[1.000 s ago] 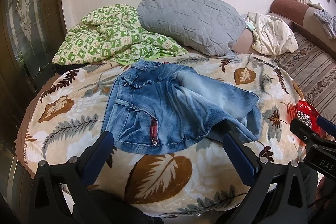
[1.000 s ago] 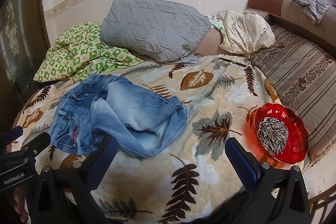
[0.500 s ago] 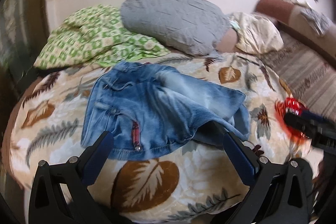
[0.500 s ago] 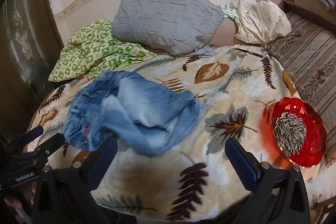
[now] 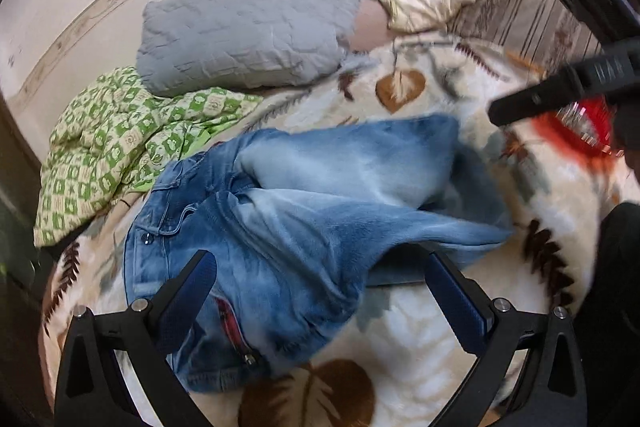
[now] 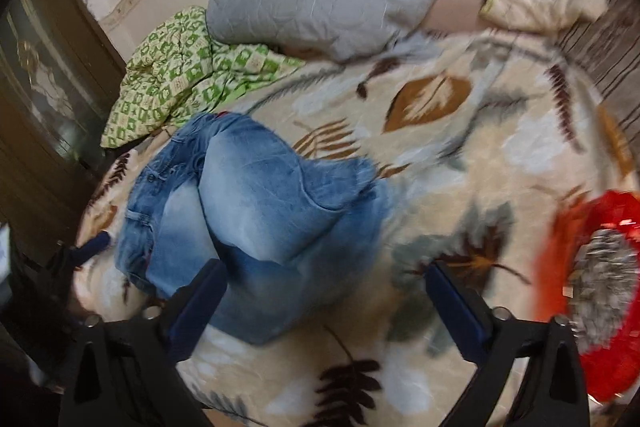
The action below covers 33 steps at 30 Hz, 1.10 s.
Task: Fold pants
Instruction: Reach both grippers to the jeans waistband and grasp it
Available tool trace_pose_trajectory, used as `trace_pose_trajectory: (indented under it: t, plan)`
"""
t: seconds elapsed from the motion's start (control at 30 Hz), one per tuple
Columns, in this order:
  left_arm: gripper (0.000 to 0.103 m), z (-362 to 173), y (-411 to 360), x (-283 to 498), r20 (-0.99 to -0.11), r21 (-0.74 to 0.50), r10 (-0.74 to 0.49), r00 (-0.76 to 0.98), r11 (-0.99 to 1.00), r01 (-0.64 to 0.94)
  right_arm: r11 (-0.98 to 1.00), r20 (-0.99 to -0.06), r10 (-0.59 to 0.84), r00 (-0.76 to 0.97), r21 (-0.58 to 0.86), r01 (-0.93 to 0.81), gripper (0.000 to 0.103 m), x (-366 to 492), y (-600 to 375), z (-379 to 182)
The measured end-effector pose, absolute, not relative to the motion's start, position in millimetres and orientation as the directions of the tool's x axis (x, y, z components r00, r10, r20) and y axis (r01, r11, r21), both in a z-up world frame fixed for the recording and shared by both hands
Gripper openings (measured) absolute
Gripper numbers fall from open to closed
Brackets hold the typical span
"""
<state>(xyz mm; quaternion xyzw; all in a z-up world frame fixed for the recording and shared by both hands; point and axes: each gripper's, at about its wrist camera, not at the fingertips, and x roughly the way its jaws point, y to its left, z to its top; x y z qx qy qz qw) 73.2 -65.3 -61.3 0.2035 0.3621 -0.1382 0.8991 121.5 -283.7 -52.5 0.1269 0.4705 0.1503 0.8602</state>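
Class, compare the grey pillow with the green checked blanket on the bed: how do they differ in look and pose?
The pillow is plain grey and quilted; the blanket has a green and cream checked print. The pillow keeps a plump, roughly rectangular shape; the blanket lies crumpled in a loose heap. The pillow leans by the wall; the blanket spreads lower, beside the jeans. Both are soft bedding at the far side of the bed.

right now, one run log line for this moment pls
stage: approach | jeans: crumpled on leaf blanket, unfolded | left gripper: open, empty | right gripper: open, empty
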Motion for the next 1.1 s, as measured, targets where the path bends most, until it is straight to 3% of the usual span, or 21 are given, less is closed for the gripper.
trace_pose_trajectory:
  t: [0.13, 0.17, 0.23, 0.27, 0.3, 0.43, 0.67, 0.73, 0.83, 0.87, 0.93, 1.0, 1.03, 1.07, 1.1]
  plan:
    - [0.103, -81.4, -68.4, 98.8, -0.750, 0.270, -0.073, 0.658, 0.874, 0.405, 0.928, -0.798, 0.370, 0.475, 0.346, -0.142, 0.096, 156.6, -264.2, -75.1]
    - [0.099, -85.5, -68.5, 103.2, -0.761, 0.260, -0.081, 0.644, 0.871, 0.417, 0.928, -0.807, 0.369, 0.462, 0.345, -0.138, 0.090, 165.4, -261.2, -81.7]
    - [0.057, -95.1, -67.1, 111.2, -0.791, 0.240, -0.088, 0.605, 0.865, 0.440, 0.923, -0.823, 0.383, 0.420, 0.363, -0.130, 0.055, 181.2, -256.6, -98.9]
    - [0.008, -99.7, -67.3, 114.7, -0.811, 0.231, -0.085, 0.579, 0.862, 0.451, 0.904, -0.817, 0.425, 0.390, 0.409, -0.127, 0.027, 189.2, -254.9, -110.2]
    - [0.003, -102.9, -64.1, 119.1, -0.830, 0.219, -0.075, 0.553, 0.868, 0.445, 0.892, -0.809, 0.447, 0.382, 0.433, -0.128, 0.023, 192.2, -253.5, -115.0]
    - [0.003, -80.5, -54.1, 119.3, -0.810, 0.145, -0.145, 0.568, 0.889, 0.434, 0.905, -0.795, 0.426, 0.432, 0.386, -0.181, 0.014, 189.7, -249.9, -97.1]
    - [0.003, -21.6, -69.0, 132.6, -0.713, 0.030, -0.271, 0.646, 0.909, 0.415, 0.959, -0.719, 0.281, 0.635, 0.222, -0.173, 0.011, 201.7, -298.3, 25.1]
    - [0.003, -23.2, -87.6, 140.1, -0.716, 0.020, -0.290, 0.635, 0.901, 0.434, 0.982, -0.699, 0.190, 0.690, 0.139, -0.130, 0.003, 208.5, -311.2, 55.2]
    - [0.004, -46.5, -119.7, 150.0, -0.765, 0.021, -0.290, 0.576, 0.881, 0.472, 0.994, -0.698, 0.111, 0.708, 0.084, -0.073, 0.003, 216.2, -328.6, 73.0]
    - [0.008, -57.2, -128.4, 152.1, -0.790, 0.020, -0.279, 0.545, 0.878, 0.478, 0.992, -0.721, 0.119, 0.682, 0.107, -0.060, 0.003, 220.8, -337.6, 70.2]
    - [0.032, -72.7, -140.0, 155.0, -0.829, 0.026, -0.249, 0.500, 0.877, 0.480, 0.993, -0.749, 0.105, 0.654, 0.113, -0.029, 0.004, 220.3, -347.1, 60.0]
    - [0.094, -72.0, -140.5, 146.4, -0.820, 0.050, -0.224, 0.526, 0.889, 0.456, 0.996, -0.783, 0.080, 0.617, 0.085, -0.021, 0.008, 215.5, -352.0, 43.9]
    - [0.100, -65.9, -137.4, 139.5, -0.795, 0.088, -0.195, 0.575, 0.900, 0.426, 0.997, -0.795, 0.068, 0.602, 0.070, -0.021, 0.012, 213.2, -352.7, 37.0]
    - [0.101, -57.0, -133.5, 131.5, -0.758, 0.117, -0.188, 0.624, 0.903, 0.414, 0.998, -0.807, 0.054, 0.588, 0.052, -0.020, 0.028, 209.3, -354.6, 29.8]
    - [0.101, -51.3, -130.9, 126.4, -0.742, 0.136, -0.185, 0.645, 0.900, 0.415, 0.999, -0.814, 0.043, 0.579, 0.040, -0.018, 0.065, 207.5, -354.0, 25.2]
